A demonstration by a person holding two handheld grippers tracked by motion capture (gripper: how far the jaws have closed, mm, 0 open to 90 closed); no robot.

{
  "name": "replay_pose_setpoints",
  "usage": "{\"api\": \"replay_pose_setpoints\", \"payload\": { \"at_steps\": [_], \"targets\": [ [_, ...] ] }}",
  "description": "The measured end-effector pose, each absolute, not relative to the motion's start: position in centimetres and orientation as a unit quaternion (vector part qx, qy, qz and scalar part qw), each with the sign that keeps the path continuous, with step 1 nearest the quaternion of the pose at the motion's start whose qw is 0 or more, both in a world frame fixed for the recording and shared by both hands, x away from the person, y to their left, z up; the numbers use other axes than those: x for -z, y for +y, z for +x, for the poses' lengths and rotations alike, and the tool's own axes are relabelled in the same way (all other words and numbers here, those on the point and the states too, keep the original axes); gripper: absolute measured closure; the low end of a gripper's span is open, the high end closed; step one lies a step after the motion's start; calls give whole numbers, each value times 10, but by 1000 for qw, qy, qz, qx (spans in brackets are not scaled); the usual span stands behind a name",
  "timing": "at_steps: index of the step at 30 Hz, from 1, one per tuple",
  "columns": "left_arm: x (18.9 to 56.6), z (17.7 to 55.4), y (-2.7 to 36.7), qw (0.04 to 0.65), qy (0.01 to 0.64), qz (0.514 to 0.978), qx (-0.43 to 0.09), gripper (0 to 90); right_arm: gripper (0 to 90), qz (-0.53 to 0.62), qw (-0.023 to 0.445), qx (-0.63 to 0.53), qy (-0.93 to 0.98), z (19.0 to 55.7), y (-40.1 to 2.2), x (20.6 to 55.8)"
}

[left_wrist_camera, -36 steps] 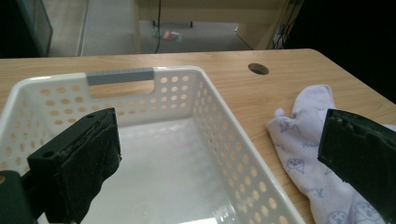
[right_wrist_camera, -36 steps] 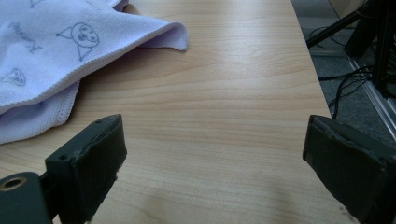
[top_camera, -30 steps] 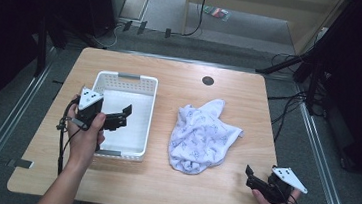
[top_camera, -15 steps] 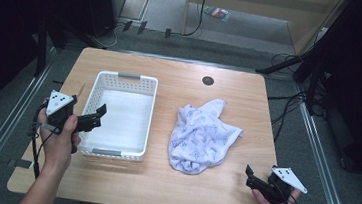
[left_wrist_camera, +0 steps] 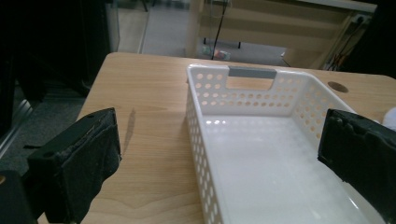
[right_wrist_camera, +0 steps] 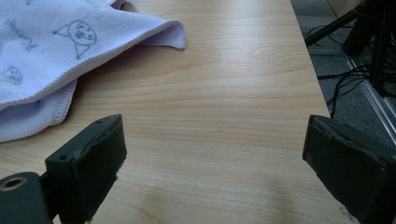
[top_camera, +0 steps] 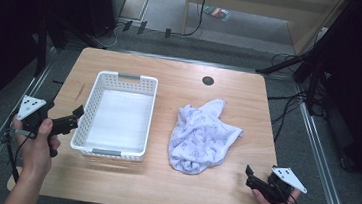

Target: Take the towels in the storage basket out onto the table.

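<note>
since both the left gripper and right gripper are held spread and empty, nothing's been started; the printed cloth probably gets pinched next for the white basket.

I've drawn my left gripper back out of the basket, toward the table's left edge; it now hangs past that edge, jaws apart.
</note>
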State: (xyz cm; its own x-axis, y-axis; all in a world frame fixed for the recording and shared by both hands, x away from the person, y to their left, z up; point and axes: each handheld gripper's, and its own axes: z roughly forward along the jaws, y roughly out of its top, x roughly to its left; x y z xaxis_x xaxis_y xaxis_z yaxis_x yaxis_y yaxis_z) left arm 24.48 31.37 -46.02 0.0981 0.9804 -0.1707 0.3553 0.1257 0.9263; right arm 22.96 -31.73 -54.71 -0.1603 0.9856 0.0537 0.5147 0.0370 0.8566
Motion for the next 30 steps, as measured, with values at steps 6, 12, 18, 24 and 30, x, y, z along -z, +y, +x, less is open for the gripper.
{"api": "replay_pose_setpoints", "payload": {
  "at_steps": [6,12,18,24,30],
  "targets": [
    [468,238,330,471,591,562,-336,0,58,573,302,-390,654,230,-317,547],
    [480,234,342,473,597,554,-337,0,59,574,302,-390,654,230,-317,547],
    [494,230,352,465,605,550,-339,0,58,574,302,-390,654,230,-317,547],
    [511,224,360,458,612,546,-344,0,59,574,302,-390,654,230,-317,547],
    [526,224,364,446,618,549,-342,0,59,574,303,-389,654,230,-317,547]
  ]
}}
